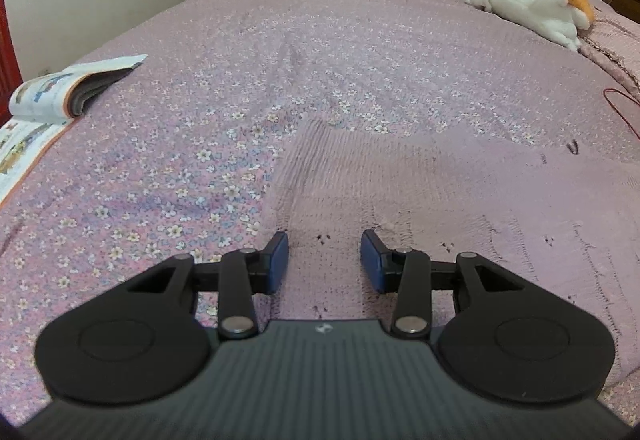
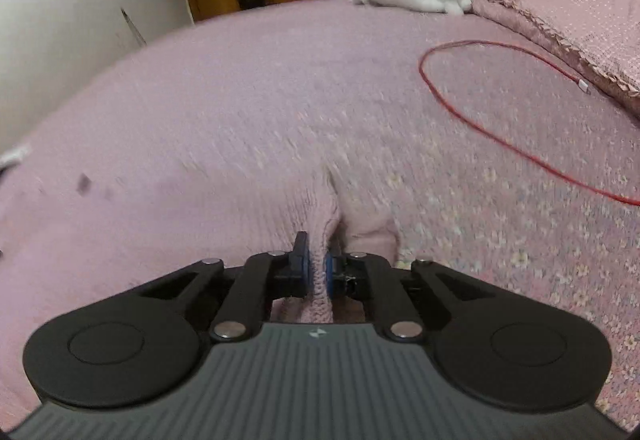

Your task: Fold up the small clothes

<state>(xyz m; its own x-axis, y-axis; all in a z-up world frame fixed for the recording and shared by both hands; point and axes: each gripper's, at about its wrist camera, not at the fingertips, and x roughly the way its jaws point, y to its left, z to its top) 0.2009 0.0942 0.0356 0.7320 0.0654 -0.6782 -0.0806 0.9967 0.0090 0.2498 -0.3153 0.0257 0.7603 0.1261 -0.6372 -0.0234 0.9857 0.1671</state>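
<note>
From my left camera I see the pink knitted garment (image 1: 420,191) lying flat on the floral bedspread (image 1: 160,159), filling the lower right of the view. Its long side seems to run across the picture, from just ahead of my left gripper (image 1: 324,260) out past the right edge; the near left corner of the cloth sits under that gripper. The far edge is straight and squared off, with a clear corner up by the flower print. The knit is ribbed, a dusty pink close to the bedspread's own colour, with small dark flecks scattered over it and one dark mark near the right end.

My left gripper has its jaws parted, a clear gap between the blue pads (image 1: 278,262), and nothing is pinched there. The tips hover at or just above the cloth; I cannot tell whether they touch it. An open book (image 1: 60,95) lies at the far left edge of the bed, and a plush toy (image 1: 528,5) lies near the pillow end, both well apart from the garment.

From my right camera the same garment (image 2: 200,224) spreads to the left, blurred. My right gripper (image 2: 318,270) is clenched on a ridge of the knit: the fabric is bunched up into a fold between the two pads and rises in a crease just beyond them. A red cable (image 2: 460,111) loops on the bedspread to the right.
</note>
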